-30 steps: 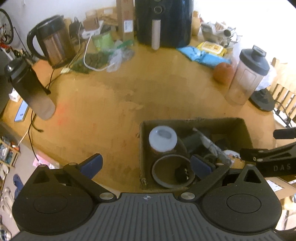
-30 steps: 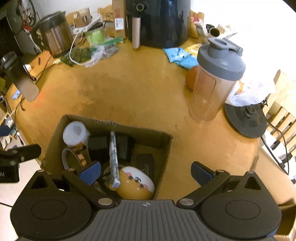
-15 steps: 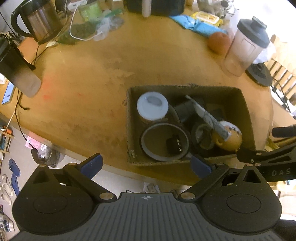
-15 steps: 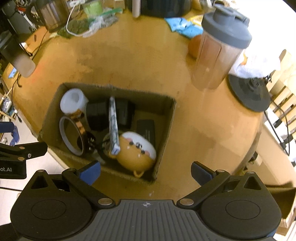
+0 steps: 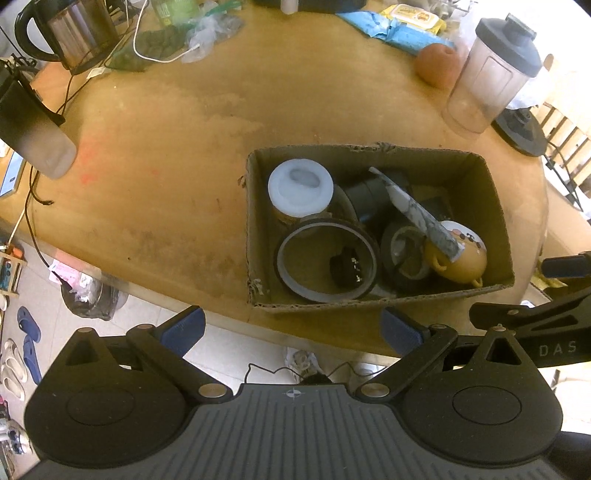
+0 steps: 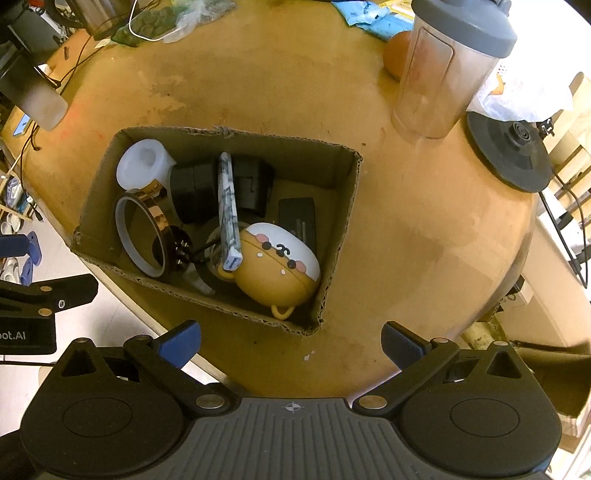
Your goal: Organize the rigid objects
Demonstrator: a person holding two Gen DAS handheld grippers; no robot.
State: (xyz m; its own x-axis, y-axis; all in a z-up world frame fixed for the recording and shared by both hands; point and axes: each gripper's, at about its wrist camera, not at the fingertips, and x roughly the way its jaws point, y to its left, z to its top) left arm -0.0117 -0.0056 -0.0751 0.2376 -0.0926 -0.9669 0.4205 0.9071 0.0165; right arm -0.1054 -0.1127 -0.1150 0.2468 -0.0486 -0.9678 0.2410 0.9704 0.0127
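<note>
Left gripper [image 5: 291, 328]: blue-tipped fingers [image 5: 184, 328] spread wide apart and holding nothing, poised above the near edge of the table [image 5: 177, 147], partly over the floor. Right gripper [image 6: 290, 338]: fingers [image 6: 400, 341] likewise wide apart and empty, above the table's near edge just in front of the cardboard box [image 6: 343, 206].

The open cardboard box [image 5: 436, 157] sits on the table close to its near edge and contains the gathered rigid objects. At its left end stands a jar with a white lid [image 5: 300, 186]; in front of it a large tape ring [image 5: 295, 254] leans against the near wall, with a small black item [image 5: 347, 267] lying inside the ring. A second, darker tape roll [image 5: 391, 245] lies to the right of the ring. A yellow bear-faced pot with a white lid [image 6: 279, 266] rests in the box's near right corner. A marbled white-and-grey stick [image 6: 228, 206] lies tilted across the pile, its end resting against the pot. Black blocks [image 6: 221, 188] sit behind it, and a flat black case [image 6: 297, 218] lies on the box floor at the right.

Beyond the box on the table: a shaker bottle with a grey lid [image 6: 447, 66], an orange fruit [image 5: 436, 66], blue packets [image 5: 384, 27], a kettle [image 5: 74, 31] and a smoky drinking bottle [image 5: 33, 136].
</note>
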